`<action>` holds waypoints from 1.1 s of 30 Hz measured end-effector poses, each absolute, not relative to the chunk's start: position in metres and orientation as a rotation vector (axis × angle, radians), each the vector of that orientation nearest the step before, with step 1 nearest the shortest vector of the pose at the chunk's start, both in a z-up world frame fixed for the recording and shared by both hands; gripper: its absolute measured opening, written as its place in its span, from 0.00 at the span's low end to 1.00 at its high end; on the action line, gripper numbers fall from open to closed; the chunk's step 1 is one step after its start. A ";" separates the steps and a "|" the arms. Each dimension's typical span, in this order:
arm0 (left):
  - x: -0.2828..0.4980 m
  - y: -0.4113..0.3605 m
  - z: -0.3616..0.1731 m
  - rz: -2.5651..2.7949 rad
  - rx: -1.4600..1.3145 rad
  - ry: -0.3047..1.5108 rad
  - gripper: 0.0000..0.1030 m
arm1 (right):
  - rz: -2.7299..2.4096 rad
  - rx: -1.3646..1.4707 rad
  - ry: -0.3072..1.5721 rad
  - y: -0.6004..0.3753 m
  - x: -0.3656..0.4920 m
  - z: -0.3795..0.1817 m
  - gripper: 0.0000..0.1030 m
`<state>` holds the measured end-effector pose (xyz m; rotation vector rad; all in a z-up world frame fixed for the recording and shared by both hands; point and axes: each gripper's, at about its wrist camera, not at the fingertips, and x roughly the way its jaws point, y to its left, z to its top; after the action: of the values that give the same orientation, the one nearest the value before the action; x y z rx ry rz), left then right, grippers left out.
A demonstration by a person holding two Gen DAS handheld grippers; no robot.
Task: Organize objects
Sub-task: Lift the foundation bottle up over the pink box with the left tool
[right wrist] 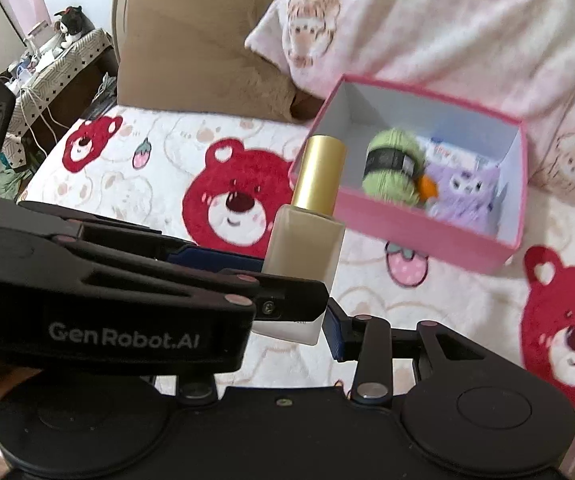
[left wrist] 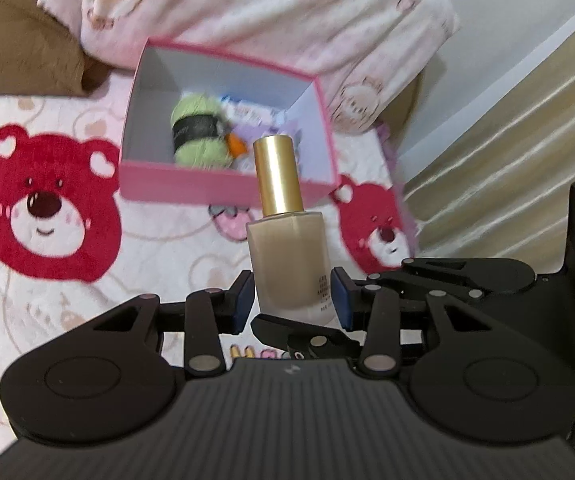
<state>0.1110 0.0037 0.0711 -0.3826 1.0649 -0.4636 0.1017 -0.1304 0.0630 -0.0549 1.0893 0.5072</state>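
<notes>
You're holding the bottle upright, long axis vertical w/ gold cap pointing up, just in front of the pink box. Both grippers are meeting at its base: left gripper clamping it between 2 blue pads; right gripper also pinching it, crossing under the left.

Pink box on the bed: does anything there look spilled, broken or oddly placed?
Nothing stands out. The open pink cardboard box holds a green yarn ball and a purple plush toy, neither spilled. The capped, gold-topped beige glass bottle is upright between the left tongs.
</notes>
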 end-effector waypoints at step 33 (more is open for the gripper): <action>0.316 0.023 0.008 -0.335 -0.153 1.093 0.38 | 0.503 0.308 1.012 -0.119 0.296 -0.036 0.43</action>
<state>0.3163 0.0227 0.0080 -0.1532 1.0929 -0.3350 0.2961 -0.1189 -0.0356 0.3083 1.0120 0.5033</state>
